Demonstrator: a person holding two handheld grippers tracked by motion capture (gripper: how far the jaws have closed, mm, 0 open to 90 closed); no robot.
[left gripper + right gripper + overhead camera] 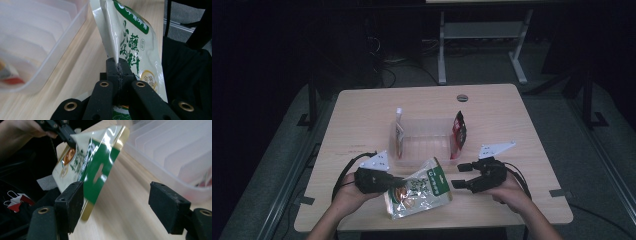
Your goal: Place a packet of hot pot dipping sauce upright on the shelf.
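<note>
L gripper (118, 68) clamps snack bag (130, 42) edge; R gripper (120, 206) wide open, bag seemingly beside its jaw.

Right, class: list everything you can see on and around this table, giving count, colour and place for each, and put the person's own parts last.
Table: one, light wood, centre of the high view.
Clear plastic bin: one, see-through, ribbed inside, mid-table.
White packet: one, standing at the bin's left end.
Red and black packet: one, standing at the bin's right end.
Green and cream snack bag: one, near edge of the table, in front of the bin.
Round grommet: one, grey, far side of the tabletop.
White desk frame: one, on the floor beyond the table.
Left claw: black, shut on the bag's edge.
Right claw: black, open, right of the bag.
Hands: two, at the near edge.
</note>
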